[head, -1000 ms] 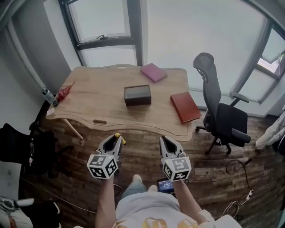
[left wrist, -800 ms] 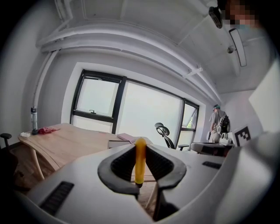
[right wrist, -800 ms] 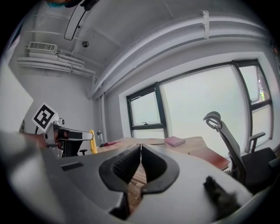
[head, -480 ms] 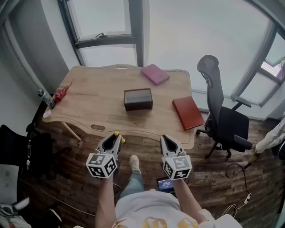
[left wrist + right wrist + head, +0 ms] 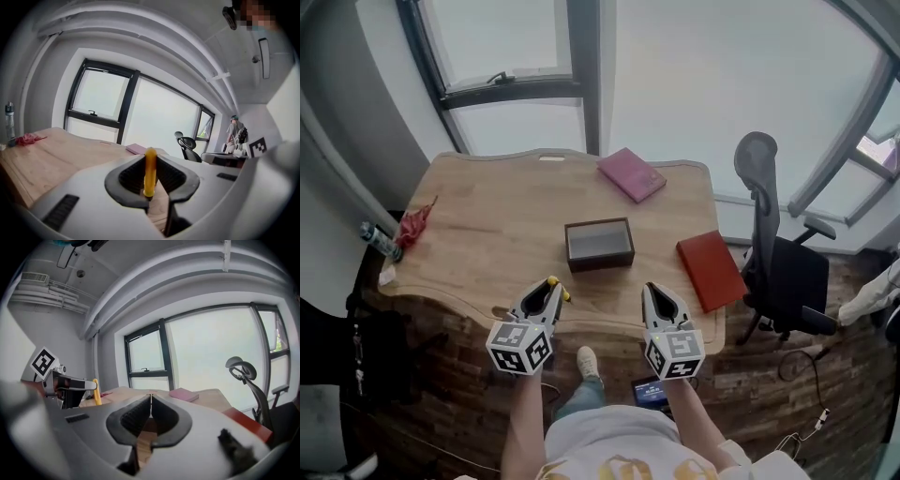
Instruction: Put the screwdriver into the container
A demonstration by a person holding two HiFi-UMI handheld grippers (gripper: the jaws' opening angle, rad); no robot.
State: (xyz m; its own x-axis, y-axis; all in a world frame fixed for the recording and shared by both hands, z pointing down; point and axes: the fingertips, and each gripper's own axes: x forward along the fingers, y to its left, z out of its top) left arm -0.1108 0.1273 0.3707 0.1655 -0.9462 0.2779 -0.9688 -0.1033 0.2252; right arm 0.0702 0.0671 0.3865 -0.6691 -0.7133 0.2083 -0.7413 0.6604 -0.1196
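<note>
My left gripper (image 5: 551, 292) is shut on a yellow-handled screwdriver (image 5: 150, 171), which stands upright between its jaws (image 5: 553, 282). It hovers at the near edge of the wooden table (image 5: 478, 234). The container (image 5: 599, 244), a dark open box with a pale inside, sits on the table just beyond and between both grippers. My right gripper (image 5: 657, 294) is level with the left one, jaws closed tip to tip with nothing in them (image 5: 150, 399). From the right gripper view the screwdriver (image 5: 96, 391) shows at the left.
A pink book (image 5: 632, 174) lies at the table's far side and a red book (image 5: 711, 270) at its right edge. A black office chair (image 5: 778, 262) stands right of the table. A bottle (image 5: 377, 240) and red cloth (image 5: 412, 225) sit at the left corner.
Both grippers have moved forward together, from over the floor up to the table's near edge. The box now lies close in front of them. The screwdriver stays gripped.
</note>
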